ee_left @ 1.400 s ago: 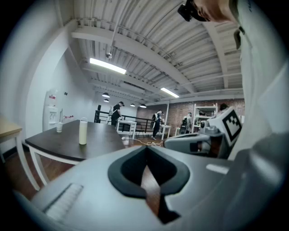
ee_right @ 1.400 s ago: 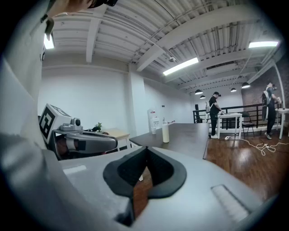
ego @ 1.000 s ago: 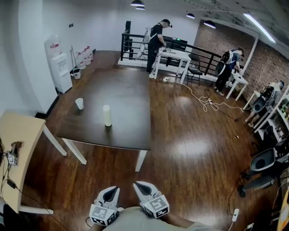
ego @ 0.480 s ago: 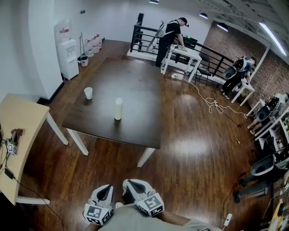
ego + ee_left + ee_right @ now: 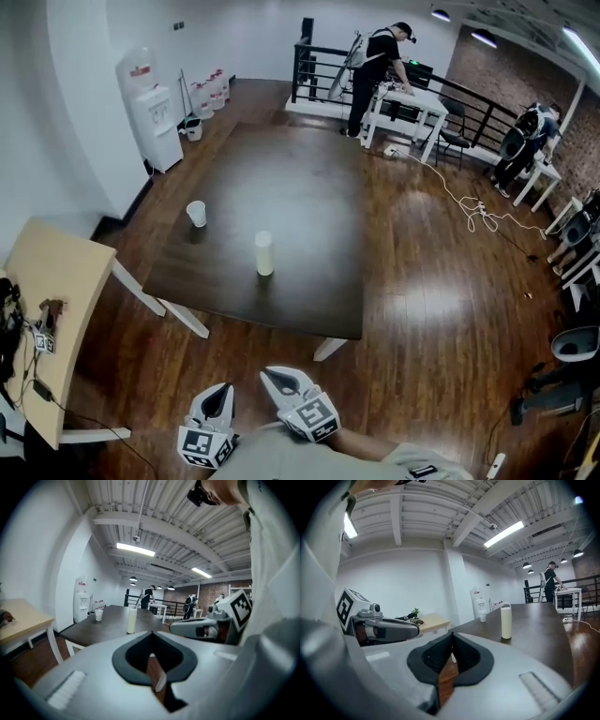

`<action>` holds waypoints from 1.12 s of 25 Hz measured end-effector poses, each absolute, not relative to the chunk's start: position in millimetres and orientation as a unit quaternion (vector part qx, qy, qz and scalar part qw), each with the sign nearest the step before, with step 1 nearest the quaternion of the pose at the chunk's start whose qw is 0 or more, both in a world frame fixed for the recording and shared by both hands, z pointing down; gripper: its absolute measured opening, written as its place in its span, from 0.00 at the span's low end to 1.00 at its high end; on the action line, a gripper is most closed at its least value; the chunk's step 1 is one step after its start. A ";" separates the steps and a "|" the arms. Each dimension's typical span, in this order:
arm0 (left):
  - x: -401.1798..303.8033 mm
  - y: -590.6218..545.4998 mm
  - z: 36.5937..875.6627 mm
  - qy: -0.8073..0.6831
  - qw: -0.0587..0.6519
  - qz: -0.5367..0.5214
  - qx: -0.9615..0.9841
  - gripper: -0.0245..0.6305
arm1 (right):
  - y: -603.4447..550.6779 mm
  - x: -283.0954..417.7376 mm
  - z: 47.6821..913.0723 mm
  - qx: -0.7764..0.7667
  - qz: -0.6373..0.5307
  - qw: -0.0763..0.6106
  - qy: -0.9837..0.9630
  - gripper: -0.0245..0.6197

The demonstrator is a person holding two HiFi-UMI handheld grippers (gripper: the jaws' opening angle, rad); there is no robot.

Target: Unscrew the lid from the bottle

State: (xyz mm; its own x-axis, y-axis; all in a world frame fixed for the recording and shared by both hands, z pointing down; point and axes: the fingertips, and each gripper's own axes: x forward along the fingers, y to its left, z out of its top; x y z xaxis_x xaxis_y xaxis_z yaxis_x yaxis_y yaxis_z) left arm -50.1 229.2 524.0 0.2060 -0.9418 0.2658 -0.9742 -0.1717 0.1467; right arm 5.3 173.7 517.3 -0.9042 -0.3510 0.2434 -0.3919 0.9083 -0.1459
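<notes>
White bottle [image 5: 264, 253] upright on dark desk [image 5: 300, 178], near its front edge; lid looks on, too small to confirm. Cup [image 5: 196, 213] by left edge. Left gripper [image 5: 222, 392] and right gripper [image 5: 274, 377] both closed, empty, well short of desk.

One bottle [image 5: 264, 253], one cup [image 5: 196, 213]

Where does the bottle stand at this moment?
In the head view the white bottle stands upright on the dark table, toward its near edge, to the right of the white cup and apart from it.
</notes>
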 end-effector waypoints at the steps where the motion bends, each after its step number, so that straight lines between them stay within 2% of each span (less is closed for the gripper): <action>1: -51.7 220.3 522.0 -0.629 0.141 0.059 0.762 0.04 | 164.1 2.6 516.7 0.189 0.098 0.104 -0.972 0.03; 14: -67.2 134.3 508.5 -0.626 0.120 0.070 0.767 0.04 | 70.1 -6.4 506.7 0.206 0.090 0.086 -0.971 0.03; 20: -72.3 92.1 511.3 -0.587 0.133 0.070 0.796 0.04 | 29.1 -2.2 508.9 0.264 0.085 0.095 -0.956 0.03; 24: -93.6 47.3 505.3 -0.553 0.112 0.056 0.824 0.04 | -5.8 -4.1 511.8 0.325 0.084 0.099 -0.937 0.04; 28: -112.1 15.4 503.7 -0.506 0.123 0.052 0.852 0.04 | -22.8 -16.5 518.8 0.371 0.098 0.111 -0.917 0.04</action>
